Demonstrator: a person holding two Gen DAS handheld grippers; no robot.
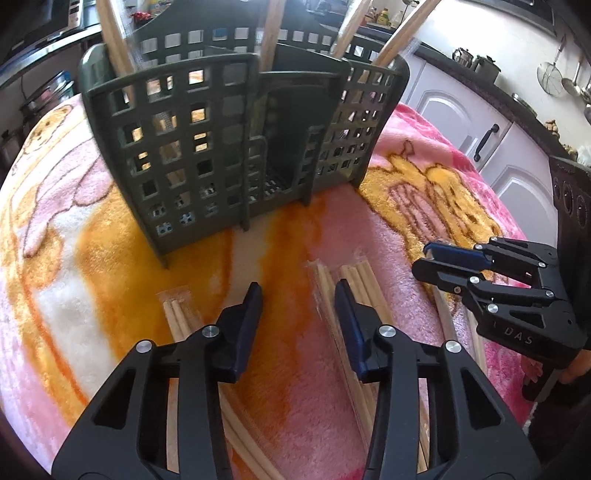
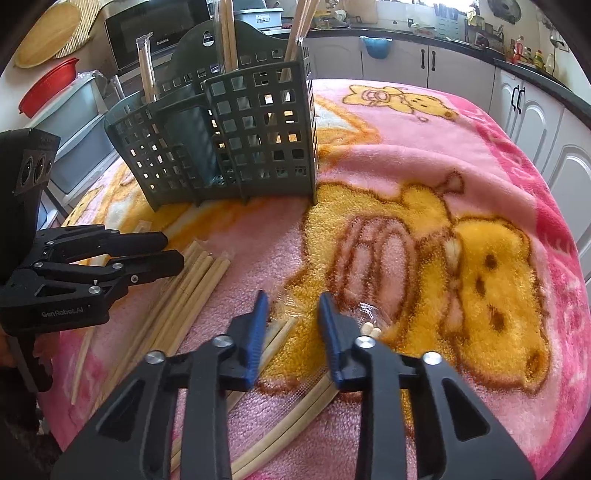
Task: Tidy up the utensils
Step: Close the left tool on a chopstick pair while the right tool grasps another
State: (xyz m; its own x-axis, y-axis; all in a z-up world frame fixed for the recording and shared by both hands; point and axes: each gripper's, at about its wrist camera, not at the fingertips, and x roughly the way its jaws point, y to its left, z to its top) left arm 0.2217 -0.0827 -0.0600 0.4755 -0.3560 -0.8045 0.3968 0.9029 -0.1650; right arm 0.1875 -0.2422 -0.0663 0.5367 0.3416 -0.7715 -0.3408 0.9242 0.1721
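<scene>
A dark green perforated utensil holder (image 1: 192,155) (image 2: 258,140) stands on the pink blanket, with wooden chopsticks (image 1: 114,40) (image 2: 227,33) upright in its compartments. Wrapped chopstick packs lie flat in front of it: one pack (image 1: 177,314) to the left, another pack (image 1: 360,282) to the right. My left gripper (image 1: 299,295) hovers open over the blanket between them, with nothing between its fingers. My right gripper (image 2: 293,301) (image 1: 423,260) is further right, its jaws narrowly apart above a clear-wrapped pair of chopsticks (image 2: 280,328); the pads press on nothing. More loose chopsticks (image 2: 199,269) lie below the left gripper (image 2: 173,251).
The pink and orange cartoon blanket (image 2: 443,155) covers the table and drops off at its rounded edges. White kitchen cabinets (image 2: 535,122) stand behind on the right. A microwave (image 2: 155,37), a red bowl (image 2: 48,85) and storage bins (image 2: 77,122) are at the back left.
</scene>
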